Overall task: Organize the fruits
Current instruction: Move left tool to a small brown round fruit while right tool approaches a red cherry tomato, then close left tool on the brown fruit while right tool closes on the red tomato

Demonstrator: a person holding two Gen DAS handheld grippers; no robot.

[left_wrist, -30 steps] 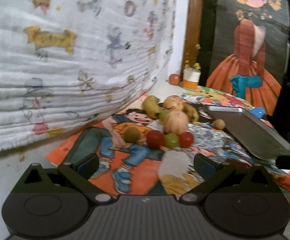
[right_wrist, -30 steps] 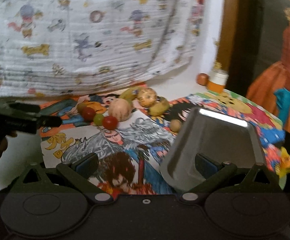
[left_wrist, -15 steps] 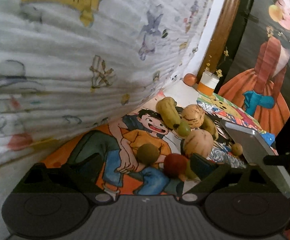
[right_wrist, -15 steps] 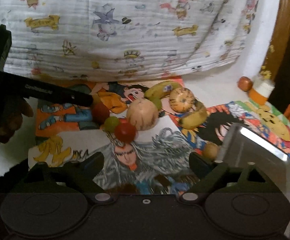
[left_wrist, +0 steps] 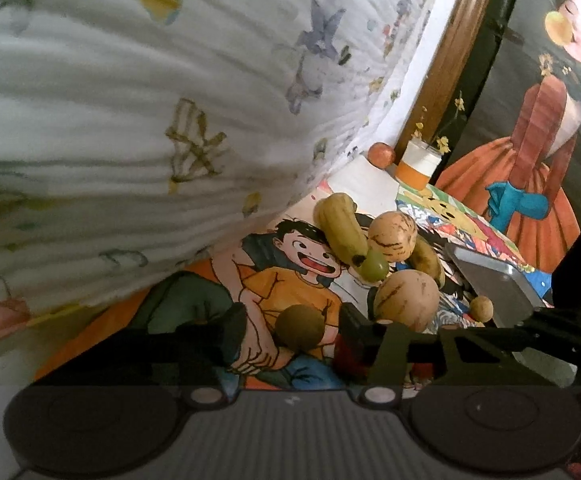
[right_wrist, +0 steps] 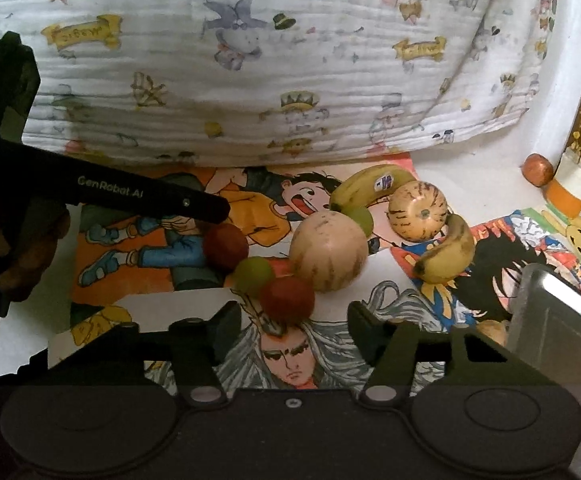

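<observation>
In the left wrist view a brownish-green round fruit [left_wrist: 300, 328] lies on the comic poster between the fingers of my left gripper [left_wrist: 292, 332]. The jaws are closing, with gaps still showing beside the fruit. In the right wrist view a red round fruit [right_wrist: 286, 300] sits just ahead of my right gripper [right_wrist: 294, 322]; its jaws are closing too and the pads stand clear of it. A green fruit [right_wrist: 254, 274], a second red fruit [right_wrist: 226, 246] and a striped melon [right_wrist: 328, 252] crowd close. From the left, a hand-held left gripper finger [right_wrist: 150, 200] reaches in.
Two bananas [right_wrist: 448, 256] and another striped melon [right_wrist: 418, 212] lie behind the pile. A metal tray [right_wrist: 562, 320] stands to the right, a small brown fruit [left_wrist: 481, 309] beside it. White printed bedding [right_wrist: 290, 60] bulges over the back. A jar [left_wrist: 416, 164] stands far back.
Both grippers have moved forward and down into the fruit pile and their jaws have narrowed. The brownish fruit now lies between the left fingers, the red one at the right fingers.
</observation>
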